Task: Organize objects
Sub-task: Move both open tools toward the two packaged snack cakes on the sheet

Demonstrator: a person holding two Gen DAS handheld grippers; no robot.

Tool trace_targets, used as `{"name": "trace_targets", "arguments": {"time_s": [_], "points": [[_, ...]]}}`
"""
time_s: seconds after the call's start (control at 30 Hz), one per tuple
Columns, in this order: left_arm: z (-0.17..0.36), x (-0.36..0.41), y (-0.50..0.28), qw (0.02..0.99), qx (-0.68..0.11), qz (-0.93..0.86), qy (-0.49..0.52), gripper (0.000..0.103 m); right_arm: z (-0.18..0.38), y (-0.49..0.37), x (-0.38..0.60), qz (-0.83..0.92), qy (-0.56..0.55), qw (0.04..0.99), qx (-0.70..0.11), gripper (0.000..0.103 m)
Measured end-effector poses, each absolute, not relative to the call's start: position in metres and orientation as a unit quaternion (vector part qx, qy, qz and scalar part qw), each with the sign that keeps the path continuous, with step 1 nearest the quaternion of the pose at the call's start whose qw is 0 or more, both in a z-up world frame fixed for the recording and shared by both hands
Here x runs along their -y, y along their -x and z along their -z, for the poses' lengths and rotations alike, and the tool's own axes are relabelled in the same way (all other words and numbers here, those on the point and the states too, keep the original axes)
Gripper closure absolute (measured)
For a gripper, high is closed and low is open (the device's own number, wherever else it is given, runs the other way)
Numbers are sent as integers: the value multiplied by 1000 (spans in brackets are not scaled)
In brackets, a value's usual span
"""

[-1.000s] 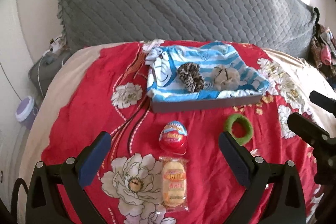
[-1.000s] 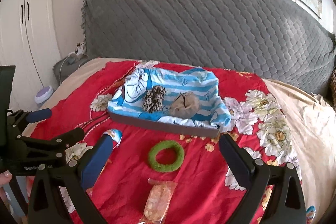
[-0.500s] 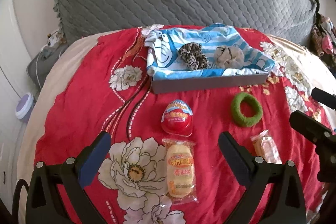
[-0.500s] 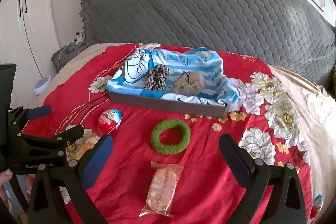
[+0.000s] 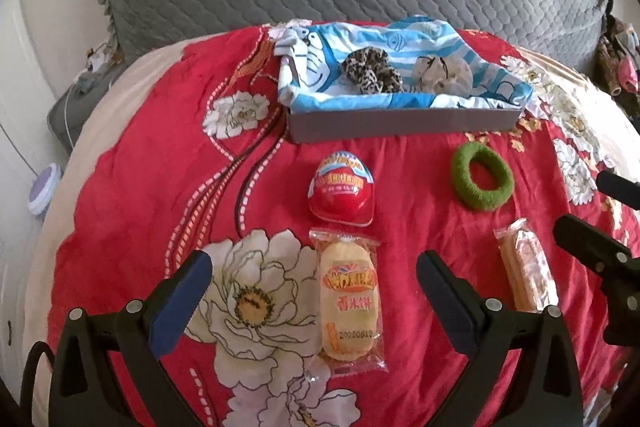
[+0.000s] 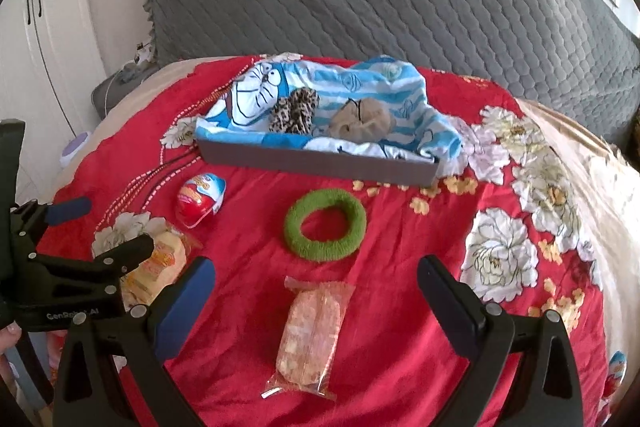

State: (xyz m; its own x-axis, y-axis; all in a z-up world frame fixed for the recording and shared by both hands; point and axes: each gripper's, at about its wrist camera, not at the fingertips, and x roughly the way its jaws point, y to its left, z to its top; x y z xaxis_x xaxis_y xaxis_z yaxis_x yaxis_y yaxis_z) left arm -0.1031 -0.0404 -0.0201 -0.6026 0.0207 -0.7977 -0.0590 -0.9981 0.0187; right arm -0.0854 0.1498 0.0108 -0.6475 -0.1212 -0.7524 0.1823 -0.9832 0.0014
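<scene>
Both grippers are hanging released, fingers spread wide and holding nothing: the left gripper (image 5: 314, 287) is framing the rice cracker (image 5: 350, 301) at lower centre, the right gripper (image 6: 314, 285) the wafer pack (image 6: 312, 331), probably lining up picks for the tray (image 5: 400, 121) above.

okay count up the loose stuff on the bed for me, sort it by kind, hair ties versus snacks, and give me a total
Hair scrunchies: 3 — leopard scrunchie and beige scrunchie in the tray, green scrunchie on the red bedspread.
Wrapped snacks: 2 — rice cracker, pink wafer pack.
Egg-shaped treats: 1 — red egg.
Total: 6
</scene>
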Motion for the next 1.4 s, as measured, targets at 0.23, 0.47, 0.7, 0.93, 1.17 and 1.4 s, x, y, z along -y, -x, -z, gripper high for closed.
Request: {"name": "trace_targets", "arguments": {"time_s": [0.23,0.47,0.7,0.93,1.17,1.4], "points": [[31,41,104,20,-25,-892,452,1,8,87,-155,897,-434,75,-29,1],[43,39,104,28,-28,-886,463,1,22,86,-157,889,-453,68,-23,1],[53,38,102,33,-36,-882,468,1,31,83,-153,884,-461,68,-28,1],[54,39,104,25,-34,-882,469,1,33,82,-151,882,-465,69,-29,1],[62,42,108,26,-21,-872,489,1,36,81,-149,880,-468,71,-31,1],[69,42,109,28,-22,-869,493,1,37,82,-148,879,-469,73,-31,1]]}}
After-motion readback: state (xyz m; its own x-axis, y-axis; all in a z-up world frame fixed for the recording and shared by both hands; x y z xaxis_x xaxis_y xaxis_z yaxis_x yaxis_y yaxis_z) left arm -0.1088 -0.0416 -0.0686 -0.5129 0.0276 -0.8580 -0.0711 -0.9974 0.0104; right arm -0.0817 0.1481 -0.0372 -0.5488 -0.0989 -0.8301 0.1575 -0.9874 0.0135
